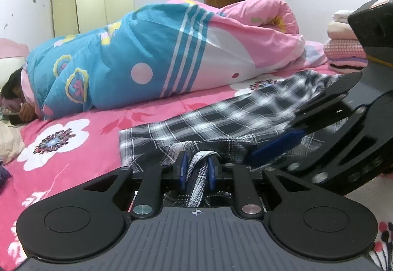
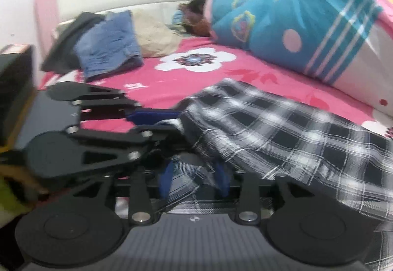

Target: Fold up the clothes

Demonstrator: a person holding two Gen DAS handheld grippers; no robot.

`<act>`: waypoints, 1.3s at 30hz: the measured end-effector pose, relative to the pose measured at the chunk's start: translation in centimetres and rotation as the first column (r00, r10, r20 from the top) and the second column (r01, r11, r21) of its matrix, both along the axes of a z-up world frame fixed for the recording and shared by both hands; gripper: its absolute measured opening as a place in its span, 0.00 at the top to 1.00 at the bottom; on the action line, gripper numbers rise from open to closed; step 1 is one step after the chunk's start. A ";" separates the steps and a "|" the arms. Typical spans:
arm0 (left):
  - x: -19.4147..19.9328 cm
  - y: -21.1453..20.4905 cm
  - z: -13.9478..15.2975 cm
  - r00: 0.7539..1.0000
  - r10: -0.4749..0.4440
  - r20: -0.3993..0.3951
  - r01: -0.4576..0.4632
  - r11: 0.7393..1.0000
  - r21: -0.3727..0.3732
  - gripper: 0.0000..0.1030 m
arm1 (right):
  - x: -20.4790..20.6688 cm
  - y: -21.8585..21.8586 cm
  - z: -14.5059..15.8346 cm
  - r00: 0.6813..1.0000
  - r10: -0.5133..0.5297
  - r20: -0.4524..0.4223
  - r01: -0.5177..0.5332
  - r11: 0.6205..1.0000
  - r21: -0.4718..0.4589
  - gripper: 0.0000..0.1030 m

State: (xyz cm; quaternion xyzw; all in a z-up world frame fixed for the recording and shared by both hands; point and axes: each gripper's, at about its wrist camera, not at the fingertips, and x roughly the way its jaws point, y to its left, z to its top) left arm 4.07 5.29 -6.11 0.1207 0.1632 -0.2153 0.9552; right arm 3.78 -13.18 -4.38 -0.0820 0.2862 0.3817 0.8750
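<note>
I've got the plaid garment (image 1: 221,118) in both grippers. My left gripper (image 1: 196,170) has its blue pads pressed in on a bunched strip of the checked cloth — in the left wrist view that strip runs straight up between the fingers at 6 o'clock. My right gripper (image 2: 194,175) has plaid cloth bunched between its pads too; that view is smeared, but the pads look pinched on the fabric rather than spread. The two grippers sit close together: each shows in the other's view, the right one at 3 o'clock from my left, the left one at 9 o'clock from my right.

From my pinch the garment runs away toward 1 o'clock across the pink flowered bedsheet (image 1: 73,138), rumpled and partly lifted, not flat, not squared up. So this piece is mid-handling. I can't tell which fold this is, or how many layers lie under my grip.

Beyond it, a stack of folded textiles (image 1: 343,49) sits at 2 o'clock, and in the right view blue denim (image 2: 108,45) and a dark piece lie by the headboard at 10 o'clock — neither neatly folded. Someone lies under a quilt (image 1: 147,54) at 12 o'clock.
</note>
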 end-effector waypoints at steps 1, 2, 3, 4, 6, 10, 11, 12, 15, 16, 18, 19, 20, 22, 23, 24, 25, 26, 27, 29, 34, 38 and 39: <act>0.0 0.0 0.0 1.000 -0.001 -0.002 0.001 1.000 -0.002 0.84 | -0.2 -0.6 0.3 1.000 0.007 0.002 -0.007 1.000 0.014 0.57; 0.0 0.1 0.0 1.000 -0.002 -0.003 0.002 1.000 -0.004 0.84 | -0.3 -1.1 0.7 1.000 0.014 0.004 -0.014 0.999 0.029 0.57; 0.1 0.2 0.0 1.000 -0.002 -0.007 0.002 1.000 -0.010 0.84 | -0.5 -1.7 1.0 1.000 0.021 0.006 -0.021 0.999 0.043 0.57; 0.2 0.3 0.0 1.000 -0.003 -0.011 0.003 1.000 -0.016 0.84 | -0.7 -2.2 1.3 1.000 0.028 0.008 -0.028 0.998 0.058 0.57; 0.3 0.6 0.0 1.000 -0.001 -0.019 0.001 1.000 -0.026 0.84 | -1.0 -3.4 2.0 0.999 0.042 0.013 -0.043 0.995 0.087 0.57; 0.4 0.5 0.0 1.000 0.000 -0.022 -0.001 1.000 -0.025 0.84 | -3.0 -3.3 2.4 0.984 0.156 0.083 -0.155 0.988 -0.020 0.57; 0.4 0.5 0.0 1.000 0.001 -0.022 -0.001 1.000 -0.022 0.84 | -3.3 -2.8 2.1 0.978 0.186 0.093 -0.180 0.981 -0.066 0.58; 0.4 0.4 -0.1 1.000 0.002 -0.021 -0.002 1.000 -0.019 0.84 | -3.6 -2.2 1.7 0.971 0.216 0.101 -0.204 0.973 -0.111 0.58; 0.4 0.5 -0.1 1.000 0.001 -0.022 -0.001 1.000 -0.020 0.84 | -4.5 -0.6 0.7 0.945 0.306 0.118 -0.270 0.930 -0.248 0.60; 0.4 0.5 -0.1 1.000 0.001 -0.024 -0.002 1.000 -0.021 0.84 | -4.8 0.0 0.4 0.934 0.336 0.121 -0.290 0.911 -0.293 0.61; 0.4 0.5 0.0 1.000 0.000 -0.025 -0.001 1.000 -0.024 0.84 | -5.1 0.8 -0.2 0.921 0.371 0.121 -0.311 0.884 -0.350 0.67; 0.3 0.6 0.0 1.000 0.000 -0.025 -0.001 1.000 -0.025 0.84 | -4.9 0.9 -0.5 0.922 0.369 0.118 -0.308 0.884 -0.353 0.82; 0.3 0.6 0.0 1.000 0.000 -0.025 -0.001 1.000 -0.026 0.84 | -4.6 0.8 -0.4 0.928 0.356 0.112 -0.302 0.893 -0.333 0.92; 0.3 0.6 0.0 1.000 0.000 -0.026 0.000 1.000 -0.028 0.84 | -3.5 0.2 0.3 0.943 0.318 0.098 -0.283 0.923 -0.262 0.98; 0.3 0.6 0.0 1.000 -0.001 -0.026 0.000 1.000 -0.029 0.84 | -2.8 -0.3 0.7 0.952 0.296 0.080 -0.274 0.939 -0.209 0.98; 0.3 0.7 0.0 1.000 -0.002 -0.027 0.001 1.000 -0.030 0.84 | -2.0 -0.8 1.0 0.960 0.276 0.055 -0.264 0.952 -0.155 0.98; 0.4 0.7 0.0 1.000 -0.002 -0.027 0.001 1.000 -0.031 0.84 | -1.2 -1.3 1.3 0.966 0.256 0.030 -0.252 0.962 -0.102 0.98; 0.4 0.7 0.0 1.000 -0.003 -0.028 0.002 0.999 -0.032 0.84 | -0.4 -1.8 1.6 0.971 0.238 0.003 -0.238 0.970 -0.049 0.98; 0.4 0.7 0.0 1.000 -0.003 -0.027 0.002 0.999 -0.032 0.84 | 0.3 -2.3 1.9 0.975 0.221 -0.024 -0.221 0.975 0.004 0.98; 0.4 0.7 0.0 1.000 -0.004 -0.025 0.003 0.999 -0.032 0.84 | 1.9 -2.7 1.7 0.979 0.182 -0.087 -0.178 0.982 0.056 0.98; 0.3 0.7 0.0 1.000 -0.006 -0.021 0.005 0.999 -0.032 0.84 | 3.8 -2.6 0.7 0.980 0.109 -0.167 -0.097 0.992 0.078 0.98; 0.2 0.7 0.0 1.000 -0.007 -0.018 0.007 0.999 -0.032 0.84 | 4.9 -2.0 -0.1 0.975 0.062 -0.213 -0.048 0.996 0.070 0.98; 0.2 0.7 0.0 1.000 -0.008 -0.017 0.007 0.999 -0.032 0.84 | 5.1 -1.9 -0.2 0.973 0.053 -0.224 -0.039 0.997 0.068 0.98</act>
